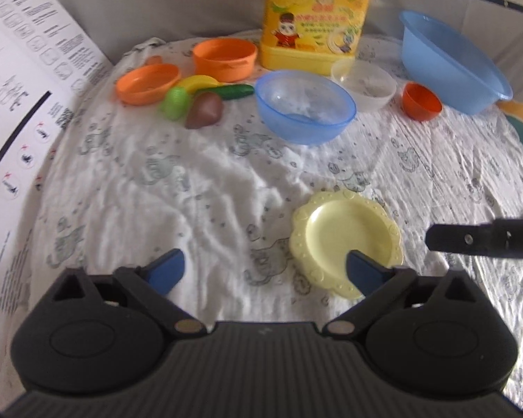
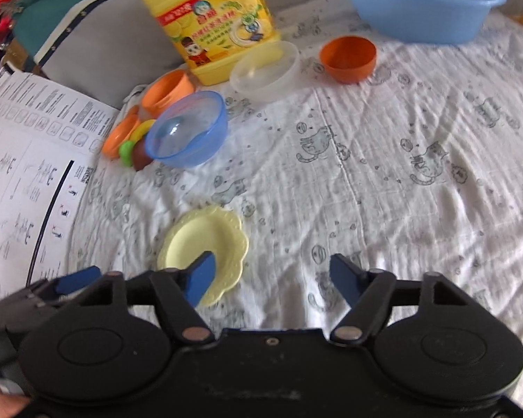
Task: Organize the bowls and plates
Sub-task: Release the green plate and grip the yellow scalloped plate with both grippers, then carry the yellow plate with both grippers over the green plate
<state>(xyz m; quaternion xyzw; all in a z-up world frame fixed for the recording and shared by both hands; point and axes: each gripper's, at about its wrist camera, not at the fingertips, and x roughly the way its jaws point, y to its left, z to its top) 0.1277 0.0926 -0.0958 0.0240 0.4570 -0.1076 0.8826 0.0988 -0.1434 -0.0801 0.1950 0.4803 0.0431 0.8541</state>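
- The yellow plate (image 1: 345, 240) lies flat on the printed cloth (image 1: 191, 188), alone in the near middle, well apart from the other dishes.
- At the far side stand a blue bowl (image 1: 305, 106), a clear bowl (image 1: 364, 85), a small orange bowl (image 1: 421, 101) and a blue basin (image 1: 453, 66), with an orange dish (image 1: 148, 83) and orange tub (image 1: 225, 58) by some toy food (image 1: 198, 102) and a yellow jug (image 1: 317, 17).
- The left gripper (image 1: 265, 271) hangs over the cloth with jaws wide apart and nothing between them; its right finger overlaps the plate's near edge in view, but I cannot tell if it touches.
- The right gripper (image 2: 272, 280) is also parted, somewhat narrower, and holds nothing; its left finger overlaps the plate's near rim in its own view, and contact is unclear here too.
- Judged step: the approach to the plate, with no grasp yet made.
- The next move seems to call for one gripper to bring a finger under or over the plate's scalloped rim and pinch it; the plate is shallow and the cloth soft, so the rim may be hard to catch.
- The plate would then likely go to join the dishes at the far side.
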